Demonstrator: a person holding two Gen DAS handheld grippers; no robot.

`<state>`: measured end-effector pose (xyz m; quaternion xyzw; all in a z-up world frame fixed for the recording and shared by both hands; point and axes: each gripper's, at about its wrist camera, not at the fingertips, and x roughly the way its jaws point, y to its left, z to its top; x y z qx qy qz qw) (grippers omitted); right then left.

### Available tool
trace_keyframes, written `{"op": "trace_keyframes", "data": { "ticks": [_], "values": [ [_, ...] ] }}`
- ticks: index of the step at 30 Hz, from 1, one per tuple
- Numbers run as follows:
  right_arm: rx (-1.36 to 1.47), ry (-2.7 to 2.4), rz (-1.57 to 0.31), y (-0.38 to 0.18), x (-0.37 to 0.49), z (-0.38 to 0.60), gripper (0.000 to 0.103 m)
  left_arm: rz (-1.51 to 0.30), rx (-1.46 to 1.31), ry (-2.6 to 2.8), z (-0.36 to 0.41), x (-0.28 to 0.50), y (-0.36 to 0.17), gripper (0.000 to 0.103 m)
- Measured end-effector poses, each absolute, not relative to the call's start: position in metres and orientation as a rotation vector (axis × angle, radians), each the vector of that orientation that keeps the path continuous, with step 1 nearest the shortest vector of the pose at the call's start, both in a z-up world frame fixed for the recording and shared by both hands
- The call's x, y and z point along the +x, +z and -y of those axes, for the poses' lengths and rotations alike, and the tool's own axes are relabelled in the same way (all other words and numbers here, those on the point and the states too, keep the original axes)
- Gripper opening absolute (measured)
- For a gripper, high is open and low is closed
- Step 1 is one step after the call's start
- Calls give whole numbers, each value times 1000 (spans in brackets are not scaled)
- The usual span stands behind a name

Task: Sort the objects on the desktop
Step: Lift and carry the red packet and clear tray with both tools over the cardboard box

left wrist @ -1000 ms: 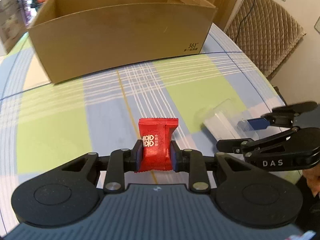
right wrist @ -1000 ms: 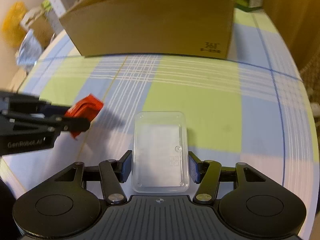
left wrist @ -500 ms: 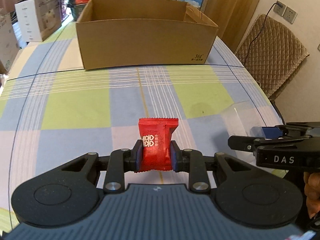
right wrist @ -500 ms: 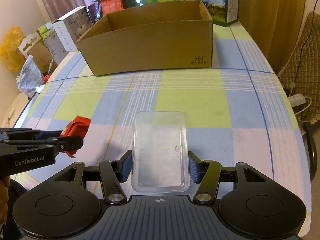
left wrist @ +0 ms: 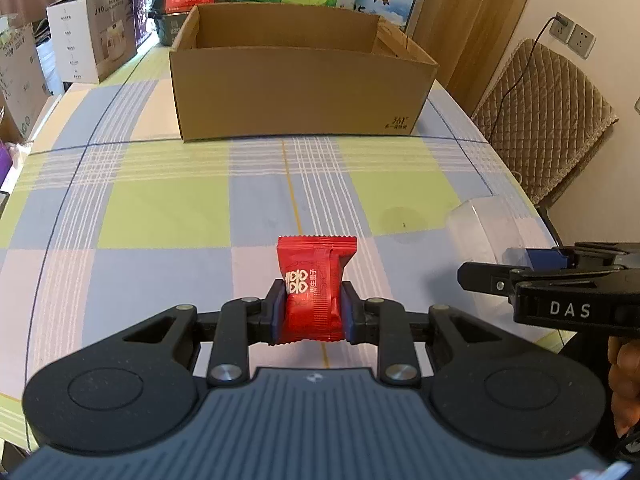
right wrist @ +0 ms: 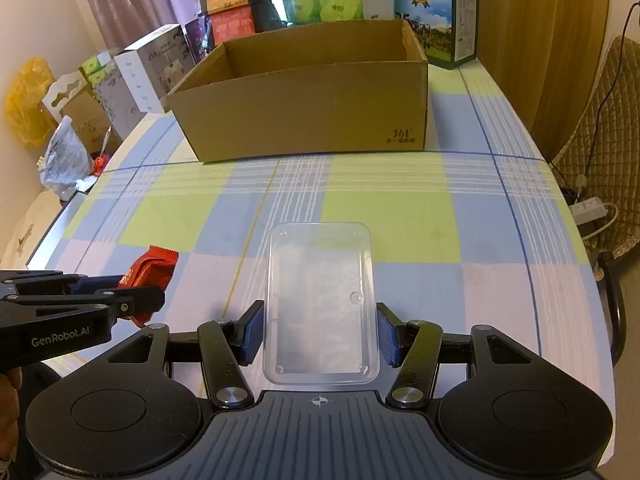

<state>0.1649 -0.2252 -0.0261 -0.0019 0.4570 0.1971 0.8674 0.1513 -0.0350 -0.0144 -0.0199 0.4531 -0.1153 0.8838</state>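
With both loads lifted off the counter [left wrist: 160, 208], left wrist view first: left gripper [left wrist: 313, 309] has its fingers [left wrist: 275, 312] clamped narrow on one red candy [left wrist: 316, 292], held by the lower half, top seam sticking up free. Judgement: light, soft crinkly wrapper, squashes a bit, slick foil, so grip on the body and not the seam is right. One open box [left wrist: 300, 96] sits ahead at the far end of the counter, well apart. Right gripper [left wrist: 520, 276] shows at the right edge with a clear tray [left wrist: 476, 224] poking out of it.

Right wrist view: right gripper [right wrist: 320, 332] fingers [right wrist: 251, 336] sit mid-width, pressing the long sides of one clear tray [right wrist: 320, 304]. Judgement: thin plastic, light, flexes and may crack or pop out if squeezed hard; side grip near the middle is fine. Candy [right wrist: 150, 272] visible at left in the left gripper [right wrist: 132, 294]. Box [right wrist: 304, 100] straight ahead, interior floor hidden.

Count: one candy, one tray, one box, two grippers.
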Motion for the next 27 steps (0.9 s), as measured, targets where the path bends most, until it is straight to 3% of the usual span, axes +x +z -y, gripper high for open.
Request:
{"op": "trace_keyframes", "data": {
  "ticks": [27],
  "values": [
    [-25,426,-900,-1,197,218,54,-892,-19,-223,29,185,9,23]
  ]
}}
